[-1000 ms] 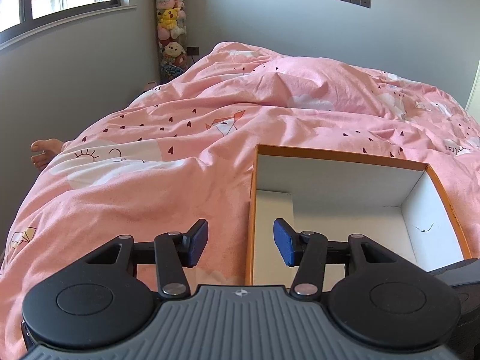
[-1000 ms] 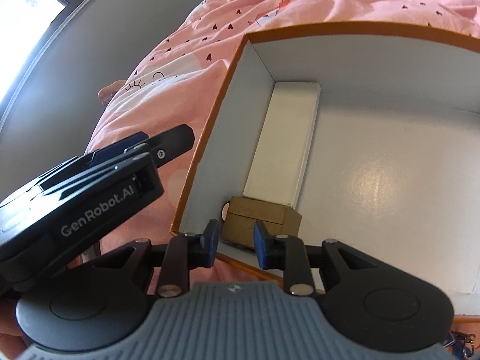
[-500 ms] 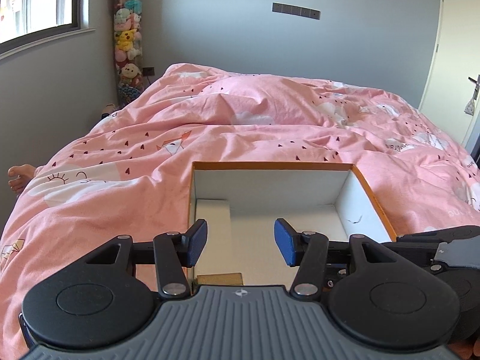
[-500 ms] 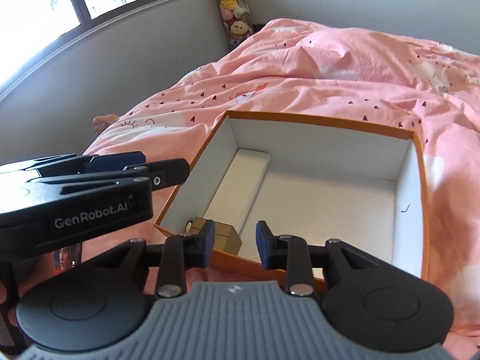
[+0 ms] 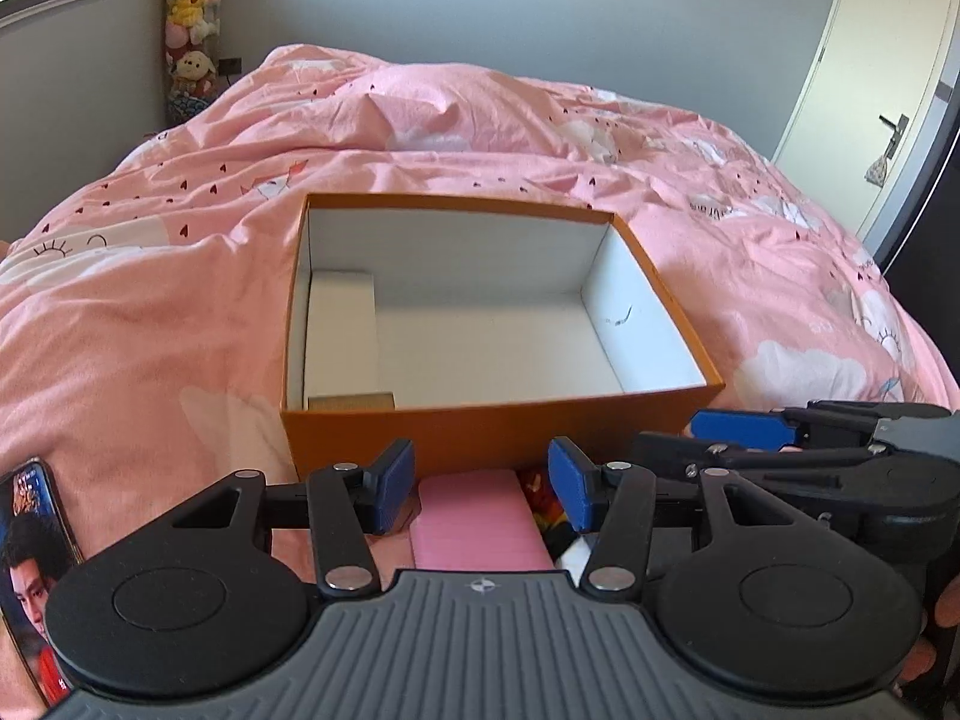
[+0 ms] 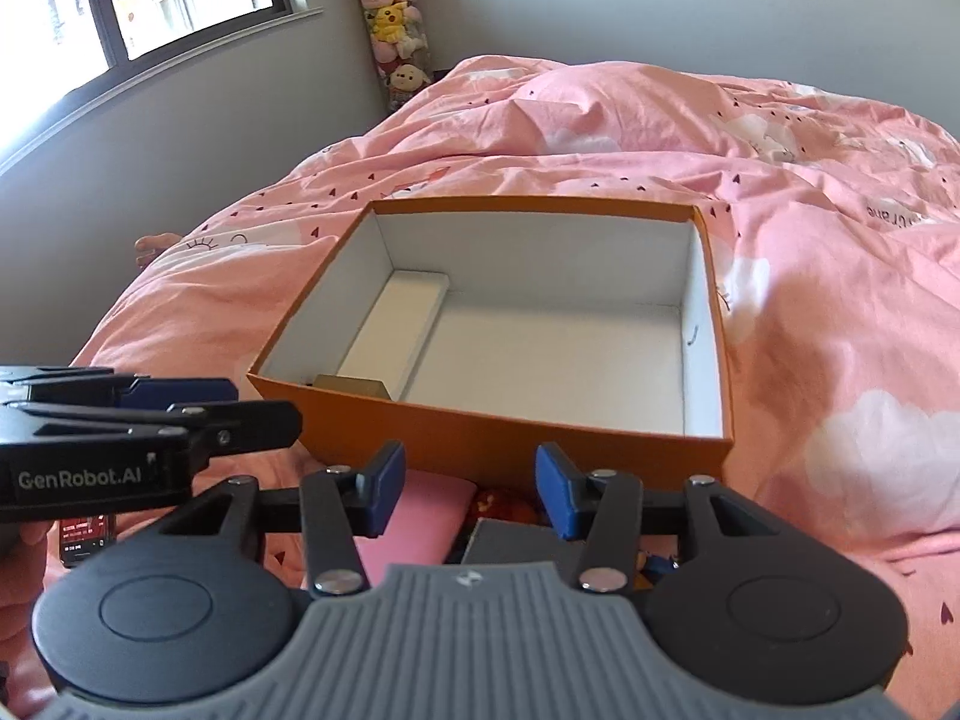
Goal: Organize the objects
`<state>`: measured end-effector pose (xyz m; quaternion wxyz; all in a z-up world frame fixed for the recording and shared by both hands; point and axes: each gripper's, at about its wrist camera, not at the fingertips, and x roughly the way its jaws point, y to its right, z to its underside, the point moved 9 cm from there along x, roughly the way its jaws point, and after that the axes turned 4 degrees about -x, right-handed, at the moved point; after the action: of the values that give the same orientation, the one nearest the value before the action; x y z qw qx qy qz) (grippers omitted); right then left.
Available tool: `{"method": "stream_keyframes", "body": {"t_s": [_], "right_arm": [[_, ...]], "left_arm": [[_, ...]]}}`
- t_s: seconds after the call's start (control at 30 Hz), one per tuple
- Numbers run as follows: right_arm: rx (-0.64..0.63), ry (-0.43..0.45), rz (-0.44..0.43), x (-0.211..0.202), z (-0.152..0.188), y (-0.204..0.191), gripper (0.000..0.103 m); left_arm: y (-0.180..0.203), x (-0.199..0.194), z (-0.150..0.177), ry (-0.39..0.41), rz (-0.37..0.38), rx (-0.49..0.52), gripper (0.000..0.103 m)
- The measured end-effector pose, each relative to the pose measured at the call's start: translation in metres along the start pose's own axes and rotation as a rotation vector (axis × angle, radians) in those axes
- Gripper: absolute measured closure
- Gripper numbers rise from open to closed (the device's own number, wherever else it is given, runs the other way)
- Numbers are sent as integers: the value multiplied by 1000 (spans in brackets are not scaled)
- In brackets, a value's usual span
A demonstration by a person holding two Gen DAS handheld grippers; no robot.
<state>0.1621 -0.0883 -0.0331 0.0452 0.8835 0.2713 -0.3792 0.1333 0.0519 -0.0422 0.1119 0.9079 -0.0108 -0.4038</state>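
Two wrist cameras, side by side, tilted down over a bed.
Both look past their jaws at the open orange cardboard box [image 5: 498, 432] [image 6: 480, 438] near ahead.

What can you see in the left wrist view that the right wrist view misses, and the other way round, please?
Only the left wrist view shows the white door with its handle, and the right gripper from the side.

Only the right wrist view shows the dark grey flat item in front of the box, a foot past the bed's edge, and the left gripper from the side.

Both show the orange box on the pink duvet, holding a white box and a small brown box, plus the pink item, the phone and the plush toys.
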Motion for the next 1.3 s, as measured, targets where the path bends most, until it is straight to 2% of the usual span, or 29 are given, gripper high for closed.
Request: {"method": "stream_keyframes", "body": {"t_s": [0.23, 0.4, 0.6, 0.73, 0.8, 0.97, 1.1, 1.23, 1.3], "right_arm": [[91, -67, 42, -2, 37, 17, 52], [112, -98, 36, -1, 57, 16, 51], [74, -94, 38, -2, 49, 9, 51], [4, -101, -38, 3, 40, -14, 52], [-49, -110, -62, 8, 36, -27, 58], [-137, -180, -120, 31, 35, -51, 64], [-167, -243, -131, 52, 37, -60, 67], [-149, -305, -135, 73, 37, -64, 66], [-149, -331, -128, 83, 37, -67, 60]], "left_arm": [[-16, 13, 43, -158, 5, -26, 43], [-20, 21, 53, -201, -1, -24, 43], [-23, 33, 58, -242, -6, -60, 42], [-32, 42, 67, -316, -50, -61, 41], [-38, 45, 73, -349, -52, -80, 41], [-46, 55, 81, -385, -59, -122, 41], [-48, 55, 81, -397, -81, -65, 49], [-55, 54, 77, -404, -91, -49, 51], [-59, 54, 75, -394, -117, -29, 53]]}}
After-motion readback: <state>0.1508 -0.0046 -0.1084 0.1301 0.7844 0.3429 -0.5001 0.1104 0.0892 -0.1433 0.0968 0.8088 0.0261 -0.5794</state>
